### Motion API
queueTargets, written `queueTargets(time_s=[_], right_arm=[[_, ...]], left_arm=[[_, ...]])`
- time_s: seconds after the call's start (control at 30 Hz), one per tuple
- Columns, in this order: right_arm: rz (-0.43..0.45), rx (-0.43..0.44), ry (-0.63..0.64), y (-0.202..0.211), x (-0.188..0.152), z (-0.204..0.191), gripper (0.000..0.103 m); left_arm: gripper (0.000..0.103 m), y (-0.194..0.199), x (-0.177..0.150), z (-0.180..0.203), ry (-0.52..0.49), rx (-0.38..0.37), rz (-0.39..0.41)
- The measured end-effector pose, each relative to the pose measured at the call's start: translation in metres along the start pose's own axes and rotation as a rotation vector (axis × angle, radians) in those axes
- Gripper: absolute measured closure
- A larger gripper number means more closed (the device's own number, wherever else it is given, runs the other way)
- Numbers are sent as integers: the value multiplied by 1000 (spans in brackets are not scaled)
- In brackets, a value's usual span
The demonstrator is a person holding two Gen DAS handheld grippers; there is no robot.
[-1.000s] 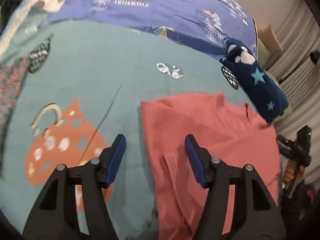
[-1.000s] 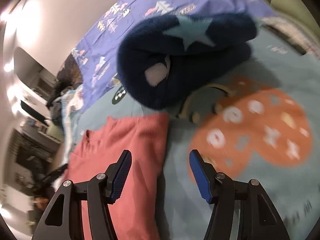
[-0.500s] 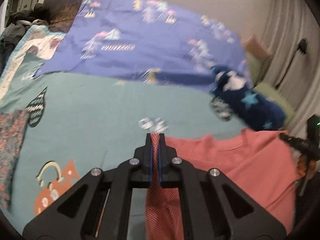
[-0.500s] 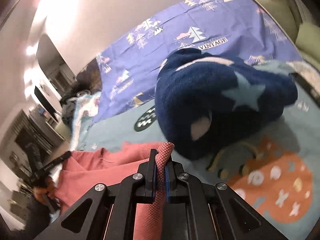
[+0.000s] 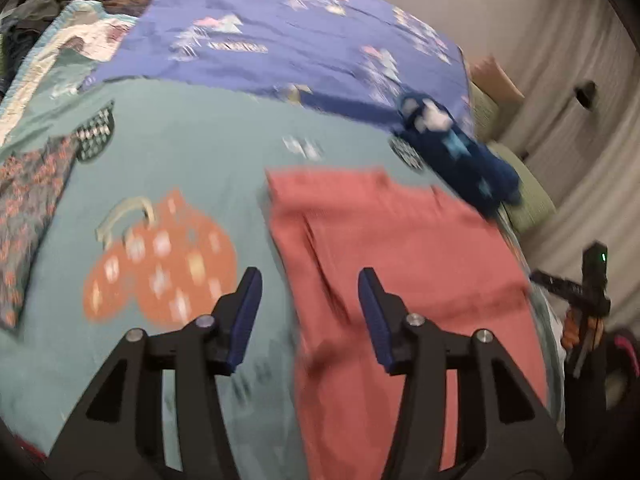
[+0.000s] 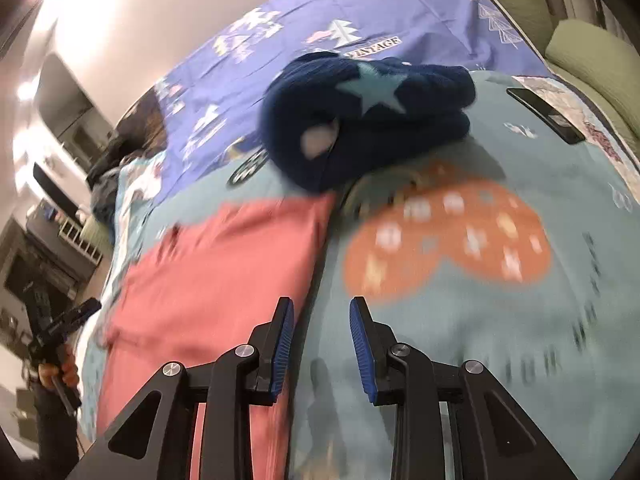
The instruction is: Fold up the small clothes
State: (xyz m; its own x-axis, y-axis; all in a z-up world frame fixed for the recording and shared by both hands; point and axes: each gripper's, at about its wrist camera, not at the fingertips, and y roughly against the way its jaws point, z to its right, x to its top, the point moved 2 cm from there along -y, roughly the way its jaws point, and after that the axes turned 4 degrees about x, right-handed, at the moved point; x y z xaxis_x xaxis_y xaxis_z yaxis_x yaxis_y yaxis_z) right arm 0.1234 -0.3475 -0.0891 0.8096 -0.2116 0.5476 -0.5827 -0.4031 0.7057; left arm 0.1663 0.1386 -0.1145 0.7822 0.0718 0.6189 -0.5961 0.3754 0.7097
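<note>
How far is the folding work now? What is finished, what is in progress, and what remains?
Done: the pink shirt lies flat with one layer folded over, and a folded navy garment rests beyond it. In progress: left gripper and right gripper are opening, nothing between their jaws. Left: probably more folds on the shirt, and the patterned cloth at the bed's edge.

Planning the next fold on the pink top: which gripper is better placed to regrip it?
Probably left. The left gripper, opening and empty, straddles the pink top's edge; the right gripper, also opening, sits mostly over the bedspread beside it.
</note>
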Motion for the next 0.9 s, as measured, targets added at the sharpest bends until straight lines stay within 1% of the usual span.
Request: queueTargets(time_s=[0.07,0.1,0.13,0.17,0.2,0.23,0.27,0.3,0.33,0.37,0.4,0.47,0.5,0.53,0.57,0.6,0.63,0.67,0.7,0.73,0.77,0.8,0.83,0.9], right_arm=[[-25,22,5,10,-15,-1,72],[-39,30,14,8,-22,-5,70],[-53,40,24,5,-25,-8,66],[-59,46,17,0,-25,-13,60],[-63,55,5,-6,-25,-19,58],[-70,54,-3,-13,-25,-20,59],[-67,17,0,-16,-25,-20,88],[-54,-62,-1,-19,-23,-15,102],[-35,-76,-43,-16,-24,-7,100],[-24,-68,-83,-13,-23,-1,100],[-19,-65,-121,-7,-26,5,100],[-14,-139,-114,3,-32,8,99],[-11,-156,-96,12,-37,7,98],[-9,-148,-90,18,-41,5,96],[-2,-131,-83,25,-47,3,93],[7,-119,-75,32,-52,-1,90],[30,-107,-60,42,-61,-7,83],[48,-102,-48,47,-66,-11,76],[85,-92,-24,56,-76,-18,72],[101,-84,-14,62,-80,-23,65],[112,-69,-5,70,-87,-27,60],[112,-33,6,75,-97,-33,59],[111,-15,10,78,-106,-38,59],[112,-9,26,82,-120,-44,59]], left_arm=[[52,-1,-22,2,14,-22,-36],[52,-4,-26,2,24,-16,-48],[53,-9,-30,0,43,-11,-58],[60,-14,-34,-4,64,-11,-67],[95,-19,-37,-6,66,18,-59],[99,-20,-38,-8,55,56,-46],[99,-18,-39,-11,68,42,-32],[99,-14,-41,-15,107,40,-12],[99,-10,-43,-18,131,42,-4],[99,-6,-46,-19,143,43,3],[98,-1,-50,-19,134,61,8],[98,6,-56,-18,113,89,2],[97,11,-59,-17,103,96,-4],[97,17,-63,-14,95,89,-8],[94,23,-66,-11,87,67,-11],[80,31,-71,-7,75,43,-16],[63,37,-76,-3,63,31,-16],[56,45,-81,2,49,26,-10],[48,54,-88,6,34,23,6],[46,62,-94,12,20,20,17],[46,69,-101,16,11,14,21],[44,75,-107,20,8,5,21],[39,80,-113,22,8,2,22],[33,91,-131,25,-4,22,28]])
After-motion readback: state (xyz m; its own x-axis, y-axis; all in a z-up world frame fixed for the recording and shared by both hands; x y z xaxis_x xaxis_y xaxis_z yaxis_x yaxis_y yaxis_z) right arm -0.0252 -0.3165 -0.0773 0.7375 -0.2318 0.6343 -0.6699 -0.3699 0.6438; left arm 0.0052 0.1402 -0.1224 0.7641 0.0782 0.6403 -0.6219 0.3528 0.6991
